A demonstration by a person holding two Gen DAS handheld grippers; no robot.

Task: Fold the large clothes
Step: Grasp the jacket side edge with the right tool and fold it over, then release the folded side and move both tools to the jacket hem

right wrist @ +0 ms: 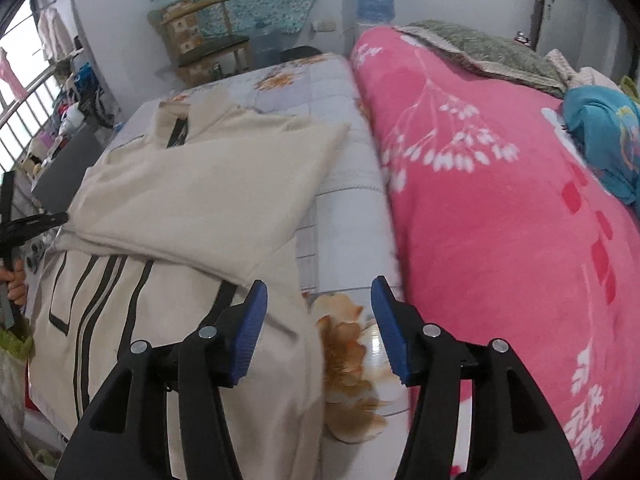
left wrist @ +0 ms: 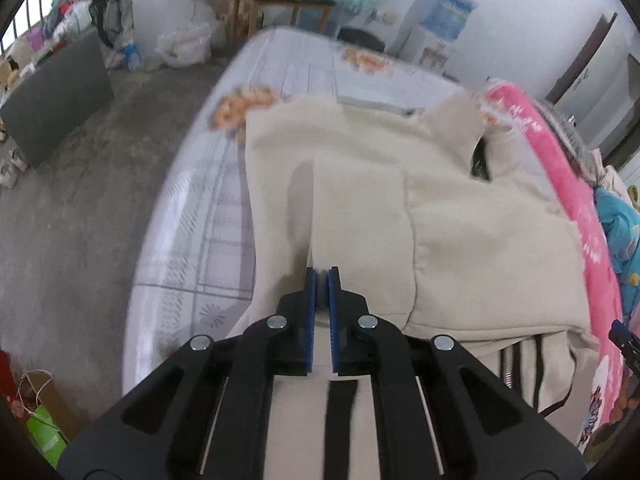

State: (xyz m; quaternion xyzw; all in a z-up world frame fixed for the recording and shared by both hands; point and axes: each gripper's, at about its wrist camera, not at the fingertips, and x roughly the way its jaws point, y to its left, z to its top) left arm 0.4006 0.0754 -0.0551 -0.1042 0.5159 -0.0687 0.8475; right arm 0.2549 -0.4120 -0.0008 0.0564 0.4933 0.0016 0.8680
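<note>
A cream jacket (right wrist: 192,208) with black stripes and a zipper lies spread on the bed (right wrist: 348,216), beside the pink floral blanket (right wrist: 500,208) that covers the bed's far half. One sleeve has been laid across the jacket's body, so the fold looks to be in its middle stage: sleeves in, body not yet doubled over.

The left hand-held gripper (left wrist: 322,280) is pinched together on a fold of the cream fabric, a thin edge of cloth caught between its blue pads (left wrist: 311,292). From the right wrist view, this same tool sits at the jacket's edge farthest from the blanket. The right hand-held gripper (right wrist: 318,320) is spread wide and holds nothing; it hovers over the jacket's hem corner nearest the blanket, with the flowered bed sheet (right wrist: 352,344) showing between its fingers (right wrist: 250,320).

Judging by this, the step in hand is carrying the sleeve or side panel across the chest. The next move likely calls for the left tool to lay its cloth flat and let go, while the right one drops onto the hem near the blanket and closes on it. Both layers need catching there, otherwise the lower edge will trail. The picture is motion-blurred, so exact contact at the hem cannot be told.
</note>
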